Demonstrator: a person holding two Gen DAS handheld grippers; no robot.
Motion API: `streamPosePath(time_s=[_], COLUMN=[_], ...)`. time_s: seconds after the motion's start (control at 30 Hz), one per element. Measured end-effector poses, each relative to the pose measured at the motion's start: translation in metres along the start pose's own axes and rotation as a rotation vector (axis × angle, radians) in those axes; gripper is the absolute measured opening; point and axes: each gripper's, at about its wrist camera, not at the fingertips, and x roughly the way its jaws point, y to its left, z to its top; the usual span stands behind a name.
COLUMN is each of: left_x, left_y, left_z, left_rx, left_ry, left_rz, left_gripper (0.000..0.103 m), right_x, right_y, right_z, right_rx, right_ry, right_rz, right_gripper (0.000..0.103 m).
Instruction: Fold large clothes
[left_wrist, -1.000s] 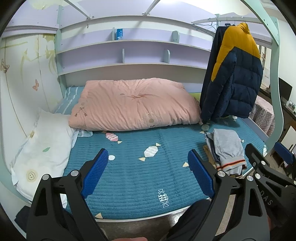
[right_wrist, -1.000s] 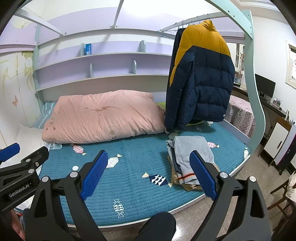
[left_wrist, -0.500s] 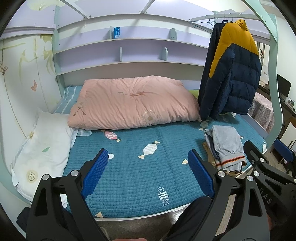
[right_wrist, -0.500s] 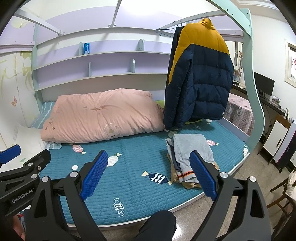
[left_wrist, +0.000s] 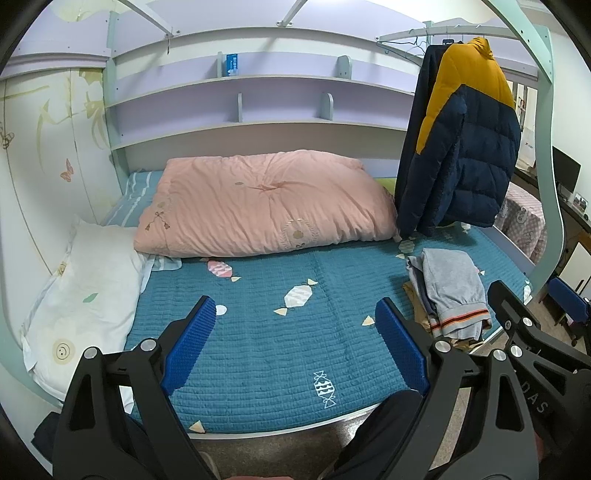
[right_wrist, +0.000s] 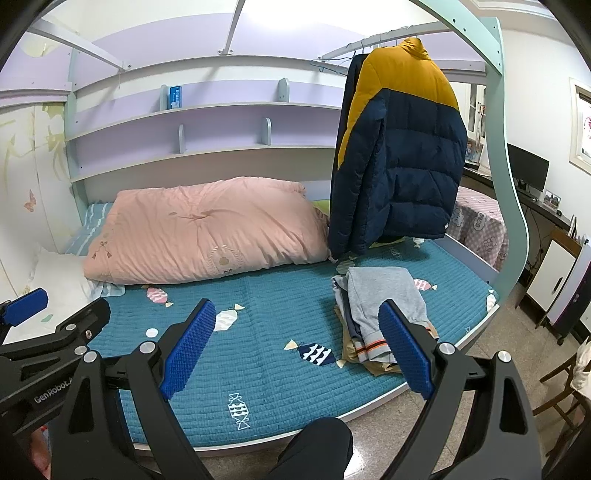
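Both tongs wide open, nothing held: left tongs (left_wrist: 295, 332), right tongs (right_wrist: 297, 332). Step judged: approach to jacket (right_wrist: 399, 147), hanging on rail over bed (left_wrist: 258, 325). Best to reach high, grip near collar, lift off hanger before pull; puffy cloth, needs deep bite. Jacket far ahead, up and right of both tongs, well apart. Pile (right_wrist: 380, 306) ahead-right, nearer right tongs, below jacket.

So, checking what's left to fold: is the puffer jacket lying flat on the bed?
No, the puffer jacket hangs from the rail above the bed.
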Motion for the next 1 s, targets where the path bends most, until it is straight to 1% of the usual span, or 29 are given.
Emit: streamPosePath(time_s=[0.37,0.6,1.0], left_x=[-0.0010,-0.0020,-0.0026], left_y=[-0.0015,-0.0024,-0.0070], left_z=[-0.0015,-0.0046,-0.0040], left_rx=[-0.003,-0.001,-0.001], left_ry=[0.000,-0.001,-0.003], left_rz=[-0.005,-0.017,-0.016], left_gripper=[0.089,0.089,0.089], right_x=[-0.0054,-0.0074,-0.0041], right_y=[0.0038,0.0019,-0.0006], right_z=[-0.0018,-0.0013,-0.0028], right_rx=[-0.015,-0.020,-0.012], right_ry=[0.002,-0.011,0.009], right_rz=[-0.016,-0.027,-0.022], right_gripper=[0.087,0.087,0.087])
